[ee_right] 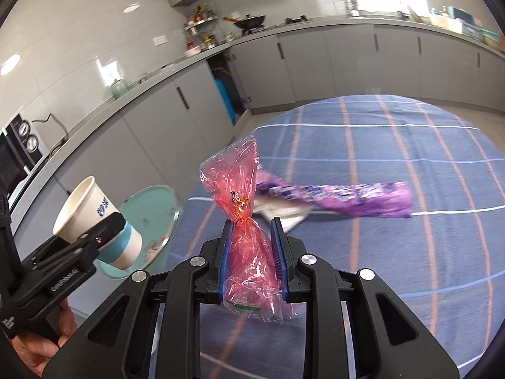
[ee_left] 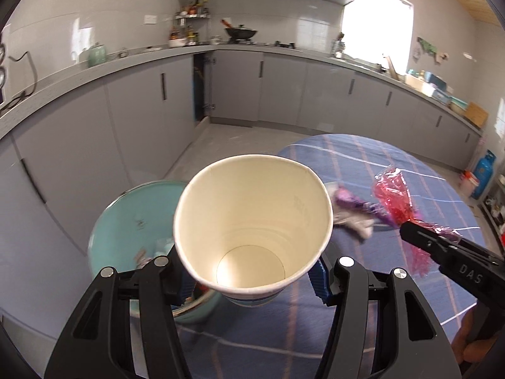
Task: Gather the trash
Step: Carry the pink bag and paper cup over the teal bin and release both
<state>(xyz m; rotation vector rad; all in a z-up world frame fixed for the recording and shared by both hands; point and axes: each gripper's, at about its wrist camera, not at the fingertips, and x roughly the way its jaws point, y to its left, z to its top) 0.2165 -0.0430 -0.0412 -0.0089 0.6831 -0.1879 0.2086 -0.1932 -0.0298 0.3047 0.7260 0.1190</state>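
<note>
Standing at the lower left of the left wrist view, one round teal bin [ee_left: 126, 221] with smooth walls sits beside the table [ee_left: 394, 164], with scraps inside. Just right of it, the left gripper [ee_left: 252, 279] has its jaws closed narrow on the base of one white paper cup [ee_left: 252, 221], a smooth tapered cone with a blue band; its long axis runs away from the jaws and its open mouth faces the camera. Farther right, on the blue plaid tablecloth, lie one crumpled white tissue [ee_left: 356, 224] and one long purple foil wrapper [ee_left: 363, 203], its long axis roughly left to right across the cloth. At the right edge, the right gripper [ee_left: 410, 230] holds one crinkly red cellophane bag [ee_left: 394, 195].

From the right wrist, the right gripper [ee_right: 252, 252] has ribbed blue jaws pinching that bag [ee_right: 243, 195] below its twisted neck; the bag stands upright, its flared end at centre frame.
</note>
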